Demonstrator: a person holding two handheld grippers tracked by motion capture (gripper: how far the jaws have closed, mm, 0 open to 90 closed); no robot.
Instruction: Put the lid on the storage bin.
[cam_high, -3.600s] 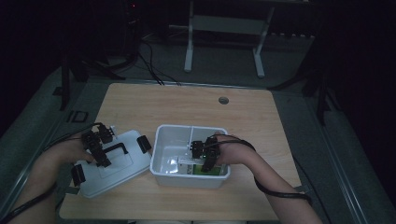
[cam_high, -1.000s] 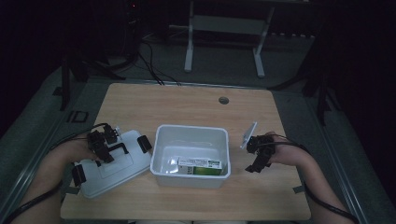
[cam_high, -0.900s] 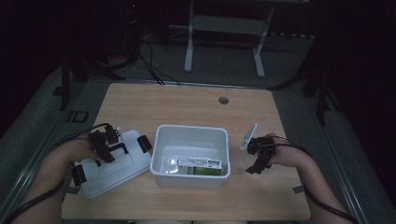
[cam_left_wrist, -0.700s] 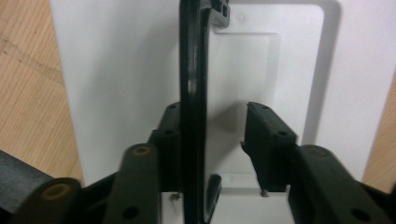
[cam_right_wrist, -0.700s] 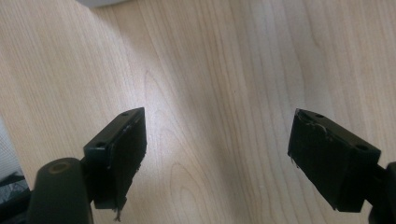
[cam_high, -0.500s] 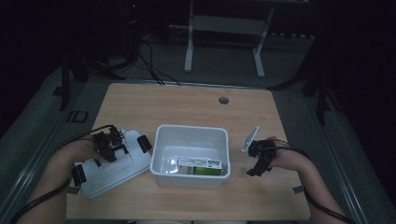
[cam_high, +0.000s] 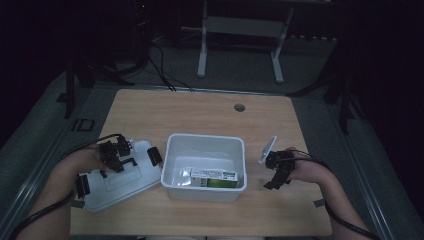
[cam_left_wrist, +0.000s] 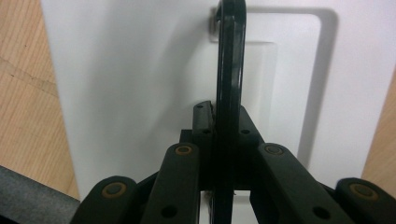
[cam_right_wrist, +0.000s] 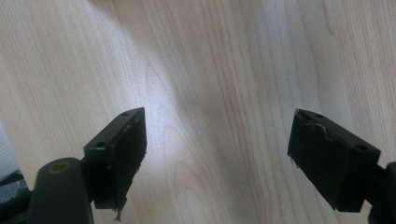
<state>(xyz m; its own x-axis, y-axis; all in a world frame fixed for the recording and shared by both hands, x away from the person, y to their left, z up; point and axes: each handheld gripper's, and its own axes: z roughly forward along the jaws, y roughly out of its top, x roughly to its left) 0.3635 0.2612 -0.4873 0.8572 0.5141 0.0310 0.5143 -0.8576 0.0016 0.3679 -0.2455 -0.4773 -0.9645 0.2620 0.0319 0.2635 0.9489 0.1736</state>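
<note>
Far left: flat white plastic lid (cam_high: 117, 182) with black end clips, lying on the pale wooden table (cam_high: 200, 110), its long axis slanted from near-left to far-right, far corner just beside the left wall of the bin. On top of it, slim black hoop handle (cam_left_wrist: 229, 70), swung up on edge out of its recess. Left gripper (cam_high: 114, 159) set down over the middle of the lid, jaws just now closing and pinched on that handle from both sides; in the left gripper view, handle running straight away between the pads, in line with the jaws.

Centre: open white rectangular plastic bin (cam_high: 205, 137), long axis across the table, a green-and-white carton (cam_high: 215, 176) lying flat on its floor toward the near right corner.

Right: right gripper (cam_high: 274, 175) low over bare wood just beside the bin's right wall, jaws spread wide with nothing between them; in the right gripper view, plain wood grain between the two pads.

Judged from this: lid in hand, ready for lifting. Bin to the right of the gripped lid, so a carry rightward and a slight turn to square the slanted long axis with the bin's rim. Left hand far nearer and already attached; right hand free for steadying the bin's right side.
</note>
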